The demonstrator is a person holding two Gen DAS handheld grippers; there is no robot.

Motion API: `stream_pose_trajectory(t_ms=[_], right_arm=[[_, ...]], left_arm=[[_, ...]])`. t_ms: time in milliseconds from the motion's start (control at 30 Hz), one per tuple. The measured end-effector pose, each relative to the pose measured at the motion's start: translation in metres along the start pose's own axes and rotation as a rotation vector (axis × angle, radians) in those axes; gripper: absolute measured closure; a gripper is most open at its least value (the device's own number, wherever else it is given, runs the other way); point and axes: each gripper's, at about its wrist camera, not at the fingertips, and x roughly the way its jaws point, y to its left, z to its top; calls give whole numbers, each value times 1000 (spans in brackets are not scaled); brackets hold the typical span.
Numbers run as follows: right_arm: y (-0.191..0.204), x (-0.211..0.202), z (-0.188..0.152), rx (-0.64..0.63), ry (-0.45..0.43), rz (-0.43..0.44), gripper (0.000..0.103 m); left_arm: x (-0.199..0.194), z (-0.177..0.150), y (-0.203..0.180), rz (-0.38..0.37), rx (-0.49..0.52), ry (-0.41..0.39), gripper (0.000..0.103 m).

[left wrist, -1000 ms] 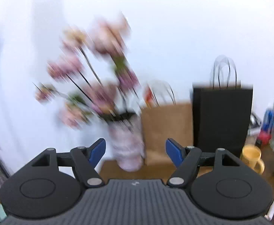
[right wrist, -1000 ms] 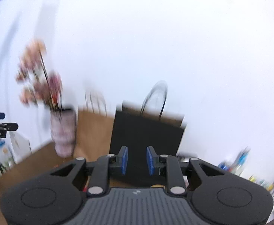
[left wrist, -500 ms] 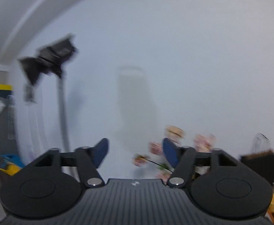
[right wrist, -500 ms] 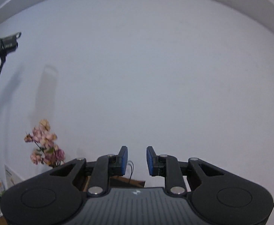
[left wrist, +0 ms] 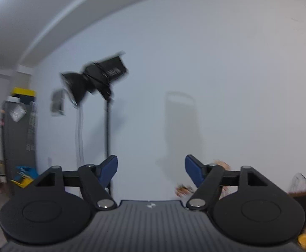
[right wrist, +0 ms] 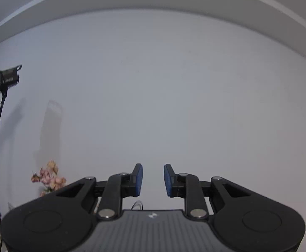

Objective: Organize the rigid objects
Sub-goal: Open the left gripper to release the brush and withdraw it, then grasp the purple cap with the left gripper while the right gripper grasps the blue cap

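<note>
Both grippers point up at a bare white wall. My left gripper (left wrist: 150, 171) is open wide and empty. My right gripper (right wrist: 153, 180) has its blue pads a narrow gap apart with nothing between them. The table and its objects are nearly out of view: only a yellow mug (left wrist: 305, 241) and a dark paper bag (left wrist: 304, 199) show at the lower right of the left wrist view.
A black studio light on a stand (left wrist: 96, 79) stands left, also seen in the right wrist view (right wrist: 6, 77). Pink flowers (right wrist: 49, 177) show low left. A grey cabinet (left wrist: 18, 145) stands far left. White wall and ceiling fill the rest.
Both grippers have tilted upward, from the table with the flower vase and paper bags to the wall and ceiling. The left view has also swung left. Jaw openings are unchanged.
</note>
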Motion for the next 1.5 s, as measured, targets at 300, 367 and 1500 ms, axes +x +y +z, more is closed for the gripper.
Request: stream_pose_trajectory(t_ms=[300, 367, 1500], right_arm=[[41, 67, -200, 148, 285, 346, 76], [57, 73, -253, 251, 345, 455, 76], [238, 192, -520, 166, 485, 491, 47]], left_arm=[[29, -178, -73, -287, 93, 182, 12], [28, -226, -86, -323, 105, 190, 11], [94, -529, -247, -568, 123, 560, 4]])
